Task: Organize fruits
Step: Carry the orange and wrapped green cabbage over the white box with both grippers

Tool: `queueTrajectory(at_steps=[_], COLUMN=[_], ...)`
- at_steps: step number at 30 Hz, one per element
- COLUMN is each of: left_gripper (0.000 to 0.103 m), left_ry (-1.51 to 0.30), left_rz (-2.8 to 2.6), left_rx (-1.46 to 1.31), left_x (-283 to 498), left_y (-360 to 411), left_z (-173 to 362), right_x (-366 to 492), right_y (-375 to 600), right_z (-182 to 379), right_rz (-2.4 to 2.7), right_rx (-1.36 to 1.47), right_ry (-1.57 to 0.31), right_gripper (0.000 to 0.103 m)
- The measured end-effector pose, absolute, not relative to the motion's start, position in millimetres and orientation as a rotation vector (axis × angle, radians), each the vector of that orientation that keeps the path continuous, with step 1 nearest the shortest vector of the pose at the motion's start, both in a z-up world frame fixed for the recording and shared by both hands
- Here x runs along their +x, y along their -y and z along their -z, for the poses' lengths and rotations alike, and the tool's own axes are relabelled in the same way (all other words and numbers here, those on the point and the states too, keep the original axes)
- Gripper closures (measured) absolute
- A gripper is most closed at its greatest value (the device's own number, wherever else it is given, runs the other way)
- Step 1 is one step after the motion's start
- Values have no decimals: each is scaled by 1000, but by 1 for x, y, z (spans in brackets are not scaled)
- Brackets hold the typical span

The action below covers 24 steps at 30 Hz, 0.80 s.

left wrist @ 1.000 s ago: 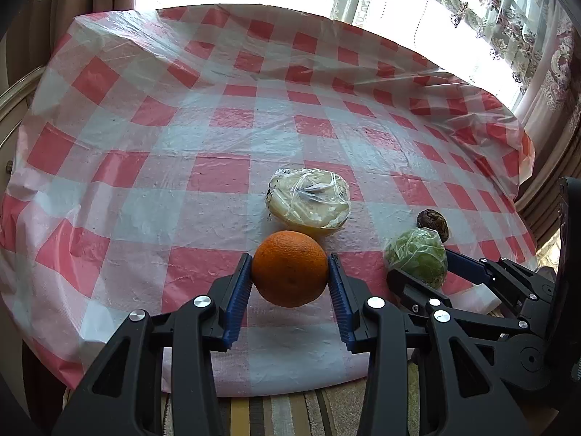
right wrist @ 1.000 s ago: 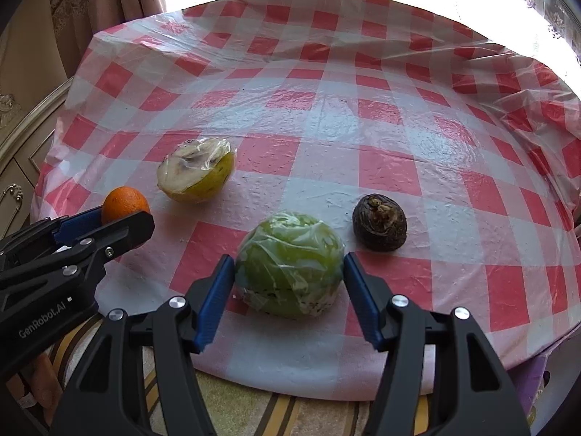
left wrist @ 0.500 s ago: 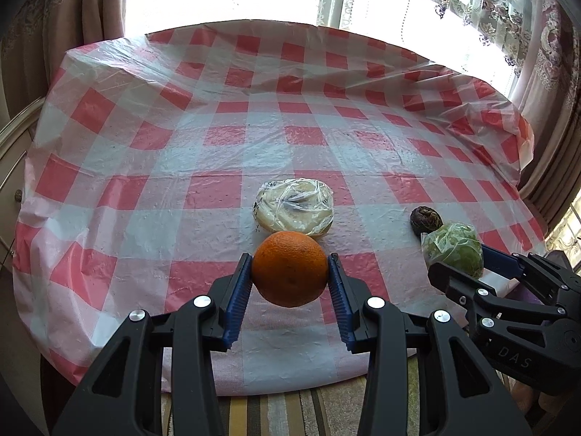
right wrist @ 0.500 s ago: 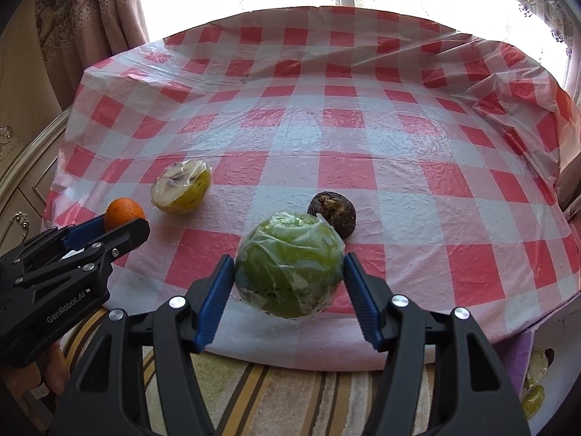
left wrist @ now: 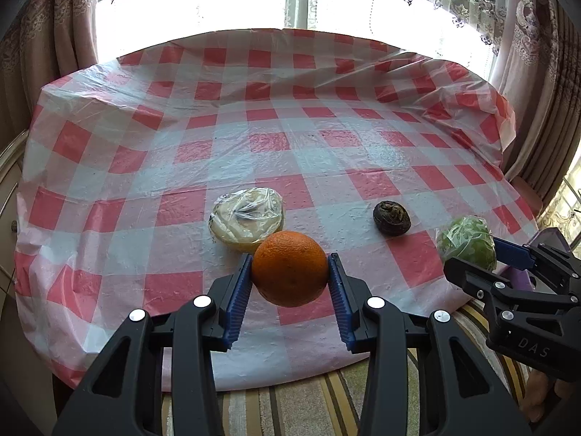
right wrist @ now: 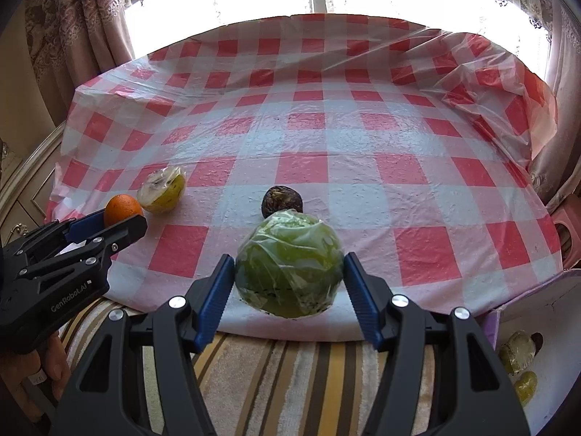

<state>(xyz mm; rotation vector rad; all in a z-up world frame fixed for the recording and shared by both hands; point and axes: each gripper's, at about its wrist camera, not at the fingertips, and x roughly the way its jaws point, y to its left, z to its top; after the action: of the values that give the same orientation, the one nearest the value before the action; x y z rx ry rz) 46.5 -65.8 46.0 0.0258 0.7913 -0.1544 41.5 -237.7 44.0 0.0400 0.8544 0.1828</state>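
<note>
— On the left side, item one?
— Left gripper [left wrist: 290,278], blue pads pinching an orange [left wrist: 289,268] on both flanks. Fruit held clear of the checked tablecloth [left wrist: 181,152], over its near edge.

— Next along?
— Pale cut fruit in cling film [left wrist: 247,214], resting on the cloth just behind the orange. From the right wrist view it shows a yellow skin [right wrist: 162,193].

— Centre of the table?
— One dark, wrinkled round fruit [left wrist: 391,217], alone on the cloth, well apart from the wrapped pale piece.

— Right side?
— Right gripper [right wrist: 289,278], pads pressed against a green film-wrapped fruit [right wrist: 289,267], lifted above the near table edge. The dark fruit sits directly behind it in that view.

— Anything further right?
— A white surface with a lilac rim [right wrist: 537,312] low at the table's right corner, holding a wrapped pale piece [right wrist: 517,352] and a small yellow-green fruit [right wrist: 525,385]. Cannot tell what kind of container it is.

— Below?
— Striped rug [right wrist: 290,381].
</note>
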Motion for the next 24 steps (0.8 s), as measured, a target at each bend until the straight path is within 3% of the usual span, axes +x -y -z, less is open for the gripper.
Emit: queueTrajectory(at_steps=[24], left_gripper=[64], left_ry=[-799], left_rz=[359], left_rx=[170], left_x=[41], left_y=[174], left_z=[-47], right_x=[-6], right_y=[377], right_z=[-46], right_rz=[61], right_rx=[121], right_ry=[-841], right_gripper=[41])
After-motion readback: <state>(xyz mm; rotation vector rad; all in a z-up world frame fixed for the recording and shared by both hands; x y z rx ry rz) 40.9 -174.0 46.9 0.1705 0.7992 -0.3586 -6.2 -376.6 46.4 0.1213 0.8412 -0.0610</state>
